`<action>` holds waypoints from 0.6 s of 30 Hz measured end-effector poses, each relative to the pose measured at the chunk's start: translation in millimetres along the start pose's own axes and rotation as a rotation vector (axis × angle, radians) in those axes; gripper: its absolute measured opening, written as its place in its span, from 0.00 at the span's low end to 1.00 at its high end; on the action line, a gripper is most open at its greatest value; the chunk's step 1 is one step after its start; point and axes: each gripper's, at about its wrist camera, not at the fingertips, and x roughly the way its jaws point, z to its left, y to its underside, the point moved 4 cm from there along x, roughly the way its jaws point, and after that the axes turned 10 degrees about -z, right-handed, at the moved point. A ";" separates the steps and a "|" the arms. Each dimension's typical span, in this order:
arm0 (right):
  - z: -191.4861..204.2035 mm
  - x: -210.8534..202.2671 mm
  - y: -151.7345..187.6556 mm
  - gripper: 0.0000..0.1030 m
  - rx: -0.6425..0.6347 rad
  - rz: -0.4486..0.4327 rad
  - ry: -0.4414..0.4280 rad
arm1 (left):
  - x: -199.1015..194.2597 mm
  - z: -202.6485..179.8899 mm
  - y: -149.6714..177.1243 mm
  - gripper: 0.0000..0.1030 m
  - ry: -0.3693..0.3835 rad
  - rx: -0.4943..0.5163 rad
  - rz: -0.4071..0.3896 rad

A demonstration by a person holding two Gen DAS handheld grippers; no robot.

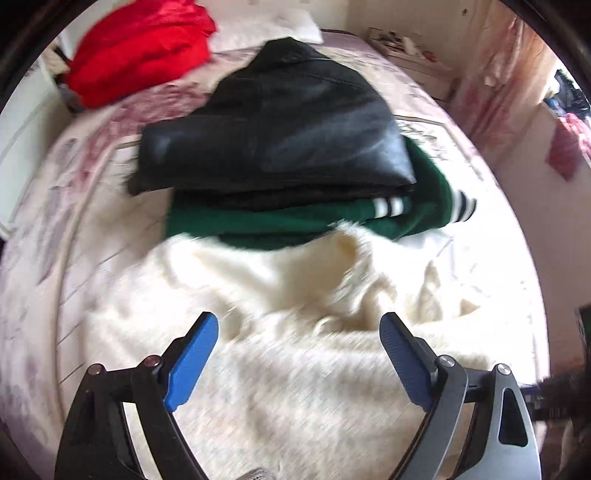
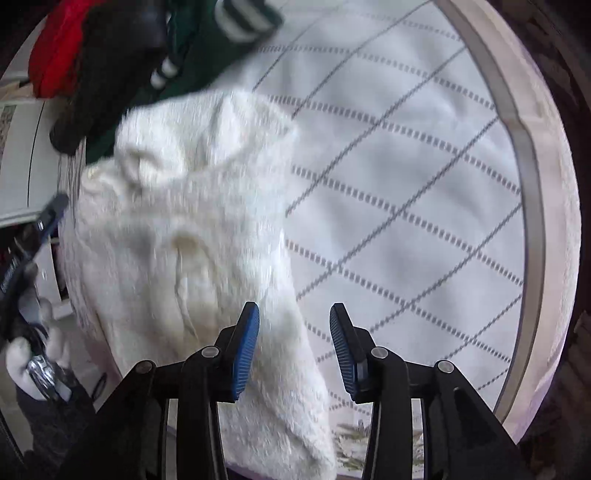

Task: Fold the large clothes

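On the bed, a fluffy white garment lies below both grippers. Left gripper is spread wide and empty; right gripper is part open, gripping nothing. At twelve o'clock sits a black jacket on a green one.

We're in a home bedroom here: a wide bed fills the left wrist view, spread with a pale quilted cover stitched in a diamond grid, with white pillows up at its far end. Clothes lie all over it, a folded black jacket stacked on a green garment, a fluffy cream garment nearest, a red heap beyond. Off to the right there's a cluttered side table against the wall and a pink floral curtain glowing with daylight.
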 end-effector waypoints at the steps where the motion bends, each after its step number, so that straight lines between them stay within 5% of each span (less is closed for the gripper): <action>1: 8.7 10.2 11.8 0.41 -0.042 0.039 -0.004 | -2.6 1.6 5.1 0.87 -0.036 -0.003 0.002; 4: 36.0 46.9 43.3 0.52 -0.234 0.093 0.078 | -6.1 13.0 33.7 0.87 -0.110 -0.011 0.049; 7: 31.8 51.2 33.4 0.43 -0.341 -0.084 0.369 | 8.4 9.1 61.9 0.87 -0.137 -0.014 0.112; 8: 15.4 40.9 27.1 0.32 -0.224 -0.140 0.337 | 16.6 5.1 69.6 0.87 -0.139 -0.005 0.133; 11: -68.7 15.2 35.6 0.32 0.388 -0.211 0.016 | 39.8 5.9 87.5 0.87 -0.170 0.012 0.195; 13: -101.2 25.4 54.7 0.32 0.598 -0.168 -0.093 | 54.0 11.1 96.7 0.87 -0.156 -0.029 0.237; 15: -98.3 23.4 55.1 0.34 0.518 -0.176 -0.078 | 59.9 17.0 100.4 0.87 -0.144 -0.072 0.256; 18: -56.0 10.1 41.8 0.40 0.114 -0.208 0.155 | 59.4 19.7 96.5 0.87 -0.153 -0.069 0.242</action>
